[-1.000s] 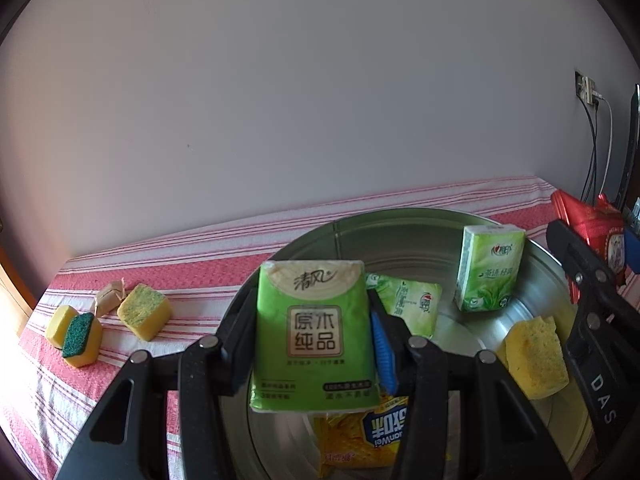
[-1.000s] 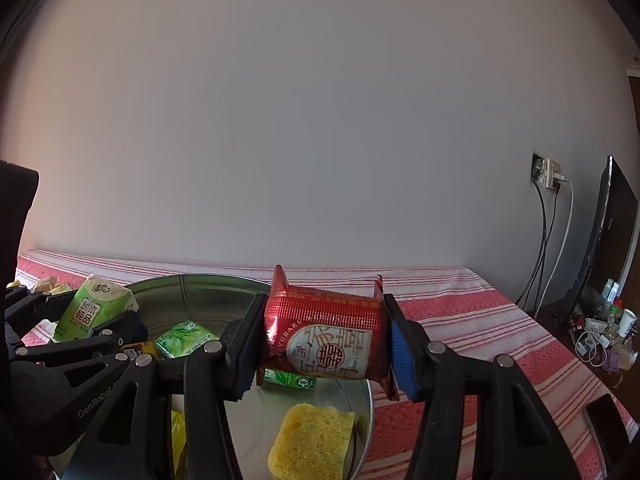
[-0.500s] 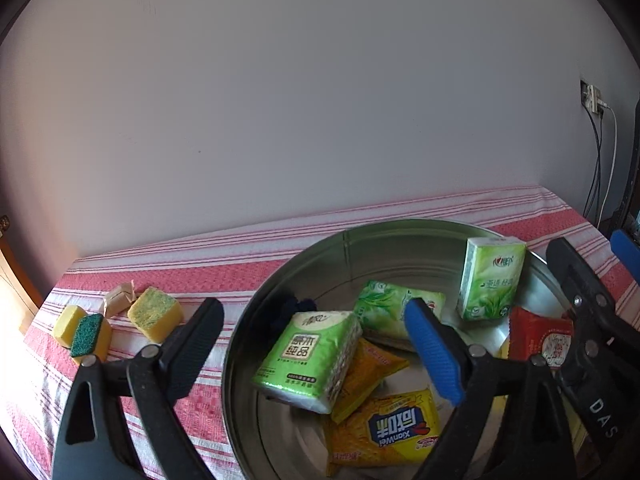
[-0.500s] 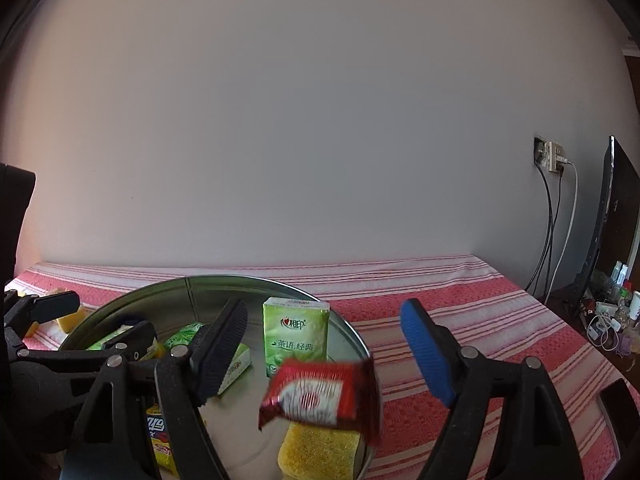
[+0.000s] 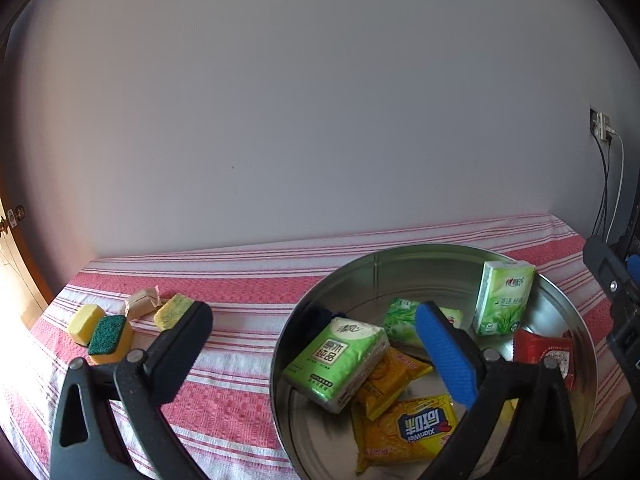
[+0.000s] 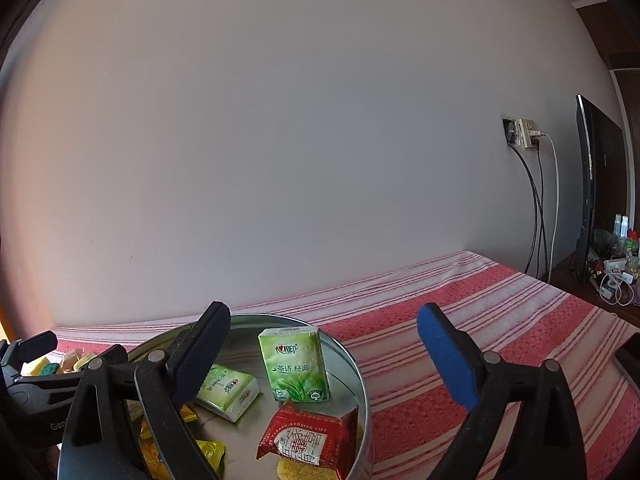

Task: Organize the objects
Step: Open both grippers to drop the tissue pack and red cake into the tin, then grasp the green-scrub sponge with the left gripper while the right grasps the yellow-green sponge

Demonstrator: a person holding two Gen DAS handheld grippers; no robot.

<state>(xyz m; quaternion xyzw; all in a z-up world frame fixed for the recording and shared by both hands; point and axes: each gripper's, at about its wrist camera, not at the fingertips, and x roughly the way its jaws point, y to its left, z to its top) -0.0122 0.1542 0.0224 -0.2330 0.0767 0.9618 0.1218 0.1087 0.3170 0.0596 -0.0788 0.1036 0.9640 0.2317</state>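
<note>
Dropped since before, glossy red packet (image 6: 310, 436) lies in round metal basin (image 6: 358, 364)

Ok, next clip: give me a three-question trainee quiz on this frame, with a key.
1. True or false: the red packet lies inside the metal basin.
2. Which item stands upright in the basin? A) the yellow snack bag B) the tall green tissue pack C) the red packet
3. Fill in: the sponges lie on the striped ____, outside the basin.

Key: 1 true. 2 B. 3 cloth.

Note for the trainer: the left tool is wide open, the right tool's jaws are opening, and nothing is between either pair.
</note>
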